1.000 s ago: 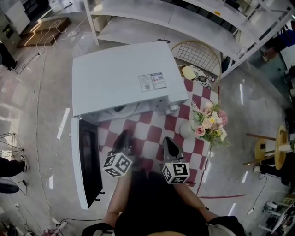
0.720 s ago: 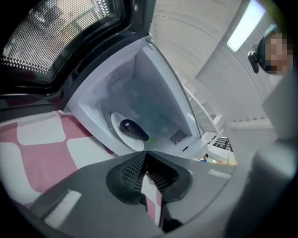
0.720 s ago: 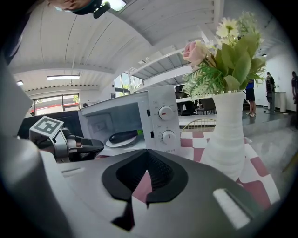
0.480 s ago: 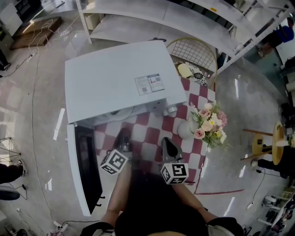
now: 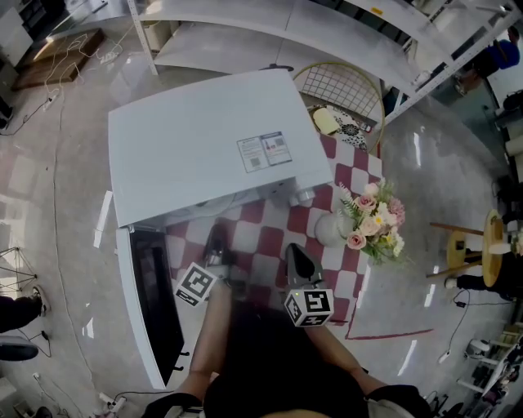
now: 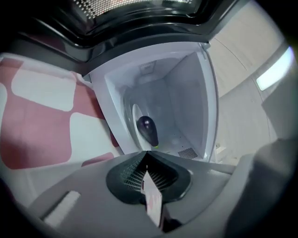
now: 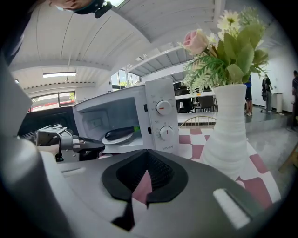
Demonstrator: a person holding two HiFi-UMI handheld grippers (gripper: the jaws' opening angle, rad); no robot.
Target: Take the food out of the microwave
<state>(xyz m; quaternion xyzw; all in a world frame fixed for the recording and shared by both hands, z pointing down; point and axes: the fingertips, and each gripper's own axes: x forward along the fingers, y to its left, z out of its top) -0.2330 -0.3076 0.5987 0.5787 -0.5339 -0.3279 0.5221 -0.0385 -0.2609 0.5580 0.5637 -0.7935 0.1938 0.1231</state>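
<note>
Facing the open microwave (image 5: 204,147), the left gripper (image 6: 147,154) is clenched empty, an eggplant (image 6: 147,130) at twelve o'clock. The right gripper (image 7: 147,155) is clenched too.

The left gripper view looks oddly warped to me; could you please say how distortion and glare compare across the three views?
Left gripper view: heavy fisheye with dark corners, everything rolled sideways, yet the eggplant in the microwave reads clearly. Right gripper view: the ceiling bows and the near vase looms large. Head view: lamp glare streaks the floor, and the shelves curve.
</note>
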